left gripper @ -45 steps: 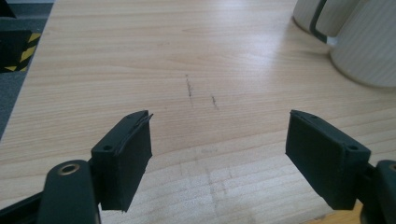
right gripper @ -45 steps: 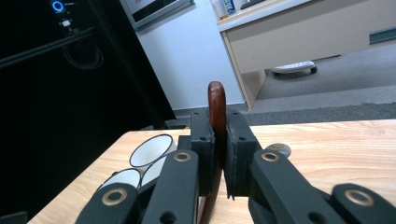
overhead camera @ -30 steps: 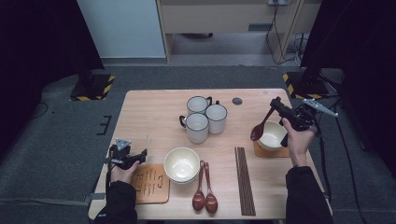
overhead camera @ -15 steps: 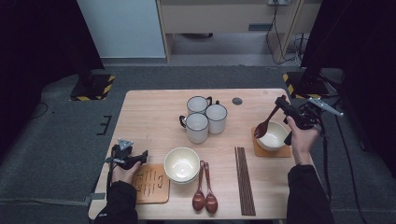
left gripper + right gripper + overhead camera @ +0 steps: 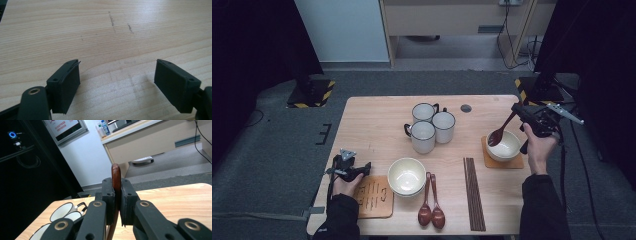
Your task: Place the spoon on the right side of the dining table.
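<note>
- Right gripper [image 5: 116, 195] has its jaws pinching the handle of the brown spoon [image 5: 500, 133].
- Spoon's head dips into the white bowl [image 5: 506, 149] on the right coaster [image 5: 517, 163].
- Left gripper [image 5: 117, 82] has its jaws spread wide over bare table [image 5: 105, 30].

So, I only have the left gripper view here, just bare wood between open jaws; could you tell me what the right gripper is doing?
Observer: The right gripper is shut on a dark wooden spoon, clamped by its handle.
Operator: Thanks. Where is the spoon's bowl end?
Observer: It dips into the white bowl that sits on a coaster near the table's right edge.
Operator: And where is my left gripper relative to things?
Observer: The left gripper rests at the table's front left, just above a second coaster, beside another white bowl.
</note>
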`<move>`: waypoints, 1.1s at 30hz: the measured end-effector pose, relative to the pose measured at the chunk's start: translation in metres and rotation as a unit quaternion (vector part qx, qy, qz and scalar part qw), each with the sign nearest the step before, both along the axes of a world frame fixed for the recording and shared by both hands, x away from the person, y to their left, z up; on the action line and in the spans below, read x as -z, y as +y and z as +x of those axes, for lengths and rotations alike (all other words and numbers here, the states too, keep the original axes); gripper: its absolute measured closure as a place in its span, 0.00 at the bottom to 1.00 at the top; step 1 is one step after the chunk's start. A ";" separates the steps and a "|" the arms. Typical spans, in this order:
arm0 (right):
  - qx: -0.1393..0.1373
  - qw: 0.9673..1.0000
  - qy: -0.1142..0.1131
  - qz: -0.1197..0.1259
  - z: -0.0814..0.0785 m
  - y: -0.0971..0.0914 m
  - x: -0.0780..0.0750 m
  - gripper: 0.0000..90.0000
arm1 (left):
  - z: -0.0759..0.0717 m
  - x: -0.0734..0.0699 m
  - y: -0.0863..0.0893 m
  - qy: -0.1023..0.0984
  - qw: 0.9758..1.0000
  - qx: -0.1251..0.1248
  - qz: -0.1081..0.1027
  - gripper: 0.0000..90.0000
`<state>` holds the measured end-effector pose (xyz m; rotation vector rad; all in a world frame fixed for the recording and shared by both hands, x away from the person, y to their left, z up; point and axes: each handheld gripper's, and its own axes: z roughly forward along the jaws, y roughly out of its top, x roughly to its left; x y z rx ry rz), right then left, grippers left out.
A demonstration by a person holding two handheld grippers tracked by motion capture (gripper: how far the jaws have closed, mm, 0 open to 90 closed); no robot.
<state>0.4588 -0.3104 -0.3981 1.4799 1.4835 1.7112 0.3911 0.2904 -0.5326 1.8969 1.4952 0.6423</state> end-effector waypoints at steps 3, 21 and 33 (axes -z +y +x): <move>0.007 1.000 0.001 0.003 0.000 -0.006 0.001 0.93 | 0.000 0.001 0.000 0.001 1.000 0.001 0.000 0.21; 0.028 0.999 0.024 0.002 0.006 -0.020 0.015 0.93 | 0.002 0.003 -0.001 0.004 1.000 0.006 0.005 0.16; 0.029 0.998 0.047 -0.019 0.011 -0.017 0.027 0.93 | 0.003 0.004 -0.002 0.008 1.000 0.001 0.009 0.12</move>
